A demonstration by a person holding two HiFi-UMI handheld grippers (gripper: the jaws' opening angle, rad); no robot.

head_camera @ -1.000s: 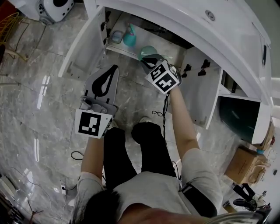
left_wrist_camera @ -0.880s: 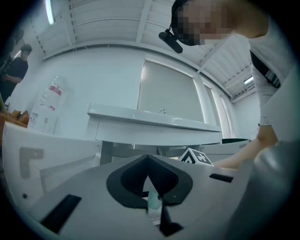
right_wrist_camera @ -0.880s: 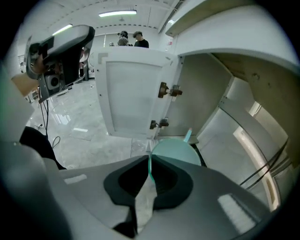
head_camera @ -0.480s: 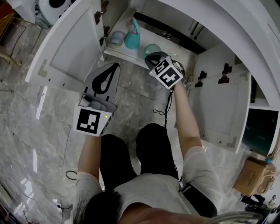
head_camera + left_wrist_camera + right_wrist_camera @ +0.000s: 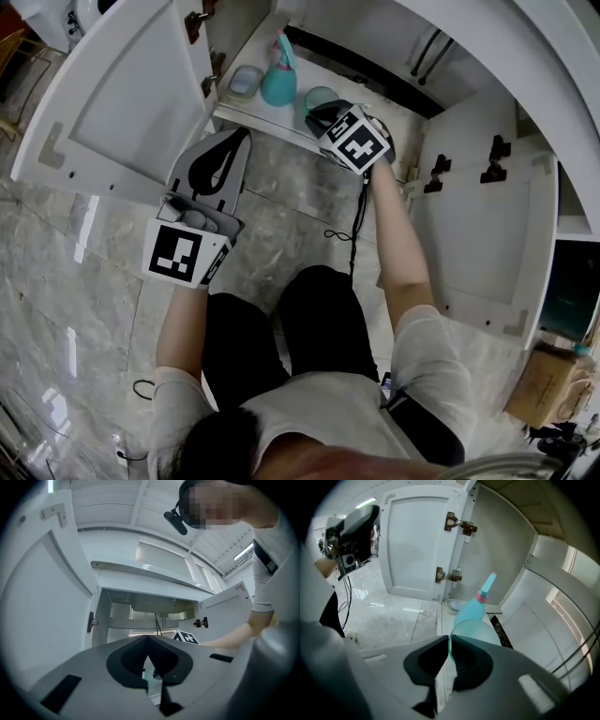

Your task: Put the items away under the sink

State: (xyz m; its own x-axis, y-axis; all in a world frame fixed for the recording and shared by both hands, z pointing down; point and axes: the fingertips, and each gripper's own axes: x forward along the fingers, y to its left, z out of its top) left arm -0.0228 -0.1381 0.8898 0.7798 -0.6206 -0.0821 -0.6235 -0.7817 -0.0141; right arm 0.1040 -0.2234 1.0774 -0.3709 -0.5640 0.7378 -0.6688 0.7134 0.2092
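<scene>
The cup (image 5: 476,631) looks like thin moulded plastic, so it is probably very light and a little springy in the wall. A hard squeeze could bow the rim, and the smooth surface may slip in a loose pinch. The sensible hold is the one shown: the right gripper (image 5: 449,638) has its jaws closed on the cup's wall at the rim, with only the thin edge between them. Being so light, it would likely tip if set down crooked or nudged on release

It is a round, translucent, pale green tumbler, apparently empty. In the head view it sits in the upper middle of the frame, over the white floor of the cabinet (image 5: 267,114) under the sink. It is just right of a teal bottle (image 5: 278,84) with a pink collar and pale blue cap. Whether the two touch, or whether the cup's base is down on the cabinet floor, cannot be told. A small shallow dish (image 5: 245,82) lies left of the bottle. The left gripper (image 5: 147,638) hangs left of centre in the head view, over the marble floor, jaws closed tip to tip on nothing
</scene>
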